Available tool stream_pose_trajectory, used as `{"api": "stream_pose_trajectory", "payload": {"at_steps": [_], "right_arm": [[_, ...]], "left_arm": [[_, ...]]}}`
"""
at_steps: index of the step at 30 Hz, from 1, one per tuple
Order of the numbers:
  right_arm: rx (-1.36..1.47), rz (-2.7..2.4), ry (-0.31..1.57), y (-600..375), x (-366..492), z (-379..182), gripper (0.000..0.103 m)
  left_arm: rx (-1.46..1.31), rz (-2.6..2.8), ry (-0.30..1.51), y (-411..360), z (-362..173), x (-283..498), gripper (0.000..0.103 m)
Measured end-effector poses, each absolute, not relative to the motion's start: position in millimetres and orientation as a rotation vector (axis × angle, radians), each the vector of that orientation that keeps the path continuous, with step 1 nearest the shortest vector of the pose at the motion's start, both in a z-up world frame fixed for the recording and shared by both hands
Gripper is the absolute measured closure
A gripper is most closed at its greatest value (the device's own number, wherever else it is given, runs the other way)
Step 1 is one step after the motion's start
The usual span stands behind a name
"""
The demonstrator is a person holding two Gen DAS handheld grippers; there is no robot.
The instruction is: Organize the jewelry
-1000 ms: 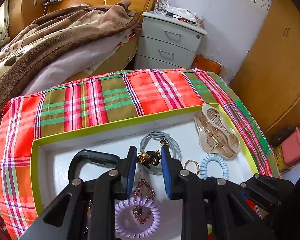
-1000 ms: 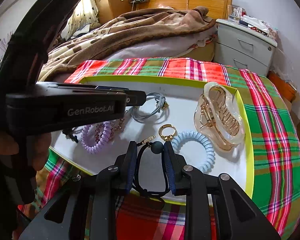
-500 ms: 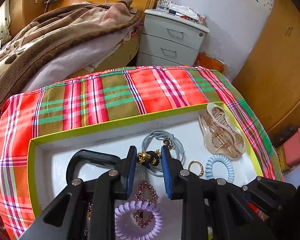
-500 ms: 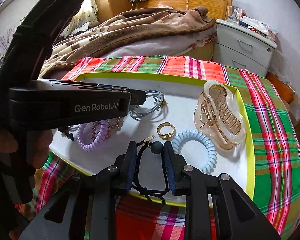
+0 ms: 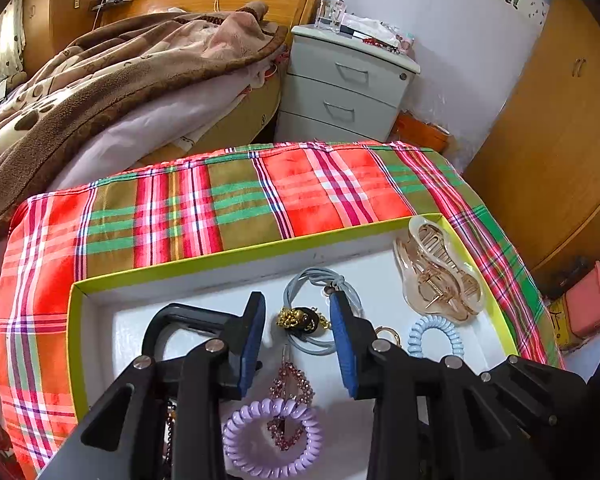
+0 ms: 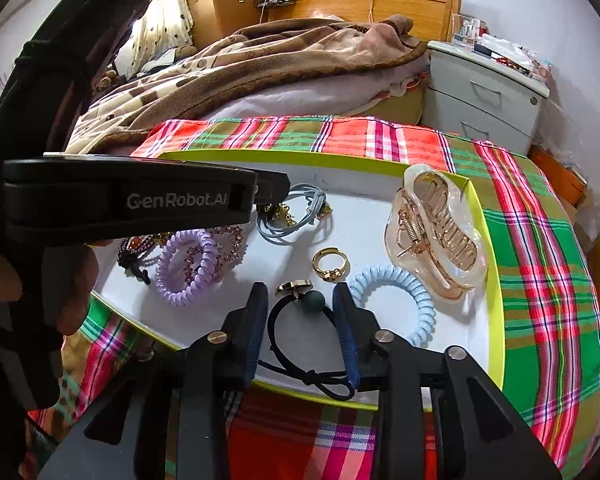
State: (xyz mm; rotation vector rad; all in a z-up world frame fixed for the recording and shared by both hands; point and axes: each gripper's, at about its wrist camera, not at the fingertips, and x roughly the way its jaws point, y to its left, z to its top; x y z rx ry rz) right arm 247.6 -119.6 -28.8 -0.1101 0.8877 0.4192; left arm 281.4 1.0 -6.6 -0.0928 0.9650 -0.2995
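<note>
A plaid woven cloth covers the desk, and on it sits a shallow white tray with a lime-green rim. Inside lie a glossy translucent amber claw clip, a pale blue spiral hair tie, a lilac spiral tie and a gold ring. The left gripper has its jaws opening around a black-and-gold beaded tie, the pads clear of it. The right gripper is likewise opening its jaws around a black elastic with a dark bead, not touching.
</note>
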Motion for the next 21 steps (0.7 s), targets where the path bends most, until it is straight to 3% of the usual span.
{"api": "stream_pose_trajectory", "payload": {"at_steps": [9,21], "right_arm": [[-0.092,0.400,0.843,-126,233,-12,0.065],[-0.063,0.330,0.764,-143,179,18,0.065]], "left_arm": [[-0.090,-0.277,0.922,9,16,263,0.065],[-0.107,-0.182,0.838,29,41,181,0.061]]}}
